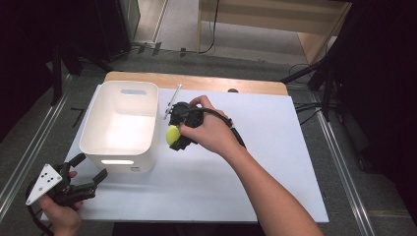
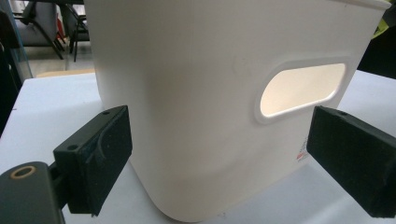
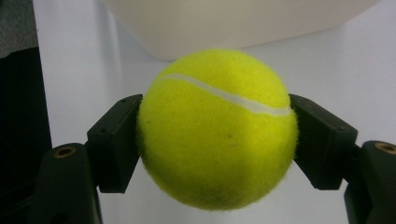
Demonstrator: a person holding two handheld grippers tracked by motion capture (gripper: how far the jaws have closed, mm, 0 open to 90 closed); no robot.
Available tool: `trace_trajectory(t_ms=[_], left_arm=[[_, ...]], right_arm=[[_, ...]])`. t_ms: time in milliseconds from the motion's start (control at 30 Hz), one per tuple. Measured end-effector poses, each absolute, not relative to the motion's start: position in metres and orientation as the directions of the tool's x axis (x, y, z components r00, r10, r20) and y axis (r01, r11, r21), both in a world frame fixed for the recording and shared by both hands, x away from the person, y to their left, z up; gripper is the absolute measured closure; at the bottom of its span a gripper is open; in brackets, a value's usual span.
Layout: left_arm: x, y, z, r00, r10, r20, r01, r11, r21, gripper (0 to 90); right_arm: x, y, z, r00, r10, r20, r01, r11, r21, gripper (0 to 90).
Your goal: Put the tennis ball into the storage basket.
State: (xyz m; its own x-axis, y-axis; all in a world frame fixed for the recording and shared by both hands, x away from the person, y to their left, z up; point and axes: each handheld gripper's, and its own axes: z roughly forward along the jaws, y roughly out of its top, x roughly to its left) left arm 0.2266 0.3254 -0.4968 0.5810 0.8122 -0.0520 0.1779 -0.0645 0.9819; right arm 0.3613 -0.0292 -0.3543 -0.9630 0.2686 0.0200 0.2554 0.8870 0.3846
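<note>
The fuzzy yellow-green tennis ball (image 3: 217,128) sits clamped between the two black jaws of the right gripper (image 1: 178,133), held just beside the right wall of the white plastic bin with oval handle cut-outs (image 1: 101,115); the step in hand looks like carrying the ball to the bin — next, I judge, it must rise over the rim and the jaws part. The left gripper (image 1: 86,183) hovers near the bin's front corner, jaws apart, holding nothing; the white tabletop (image 1: 275,162) rests on a wooden board; grey floor and dark stands surround it.
</note>
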Motion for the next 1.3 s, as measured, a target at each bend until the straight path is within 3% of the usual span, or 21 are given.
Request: trace_trajectory(t_ms=[700,1300], left_arm=[[0.226,0.326,-0.497,0.58,0.813,-0.058,0.177,-0.056,0.983,7.3],[0.227,0.326,-0.497,0.581,0.812,-0.056,0.179,-0.06,0.982,7.3]], right_arm=[[0.363,0.008,-0.335,-0.979,0.202,0.012,0.19,0.897,0.398,23.8],[0.364,0.021,-0.311,-0.979,0.202,-0.011,0.179,0.89,0.418,23.9]])
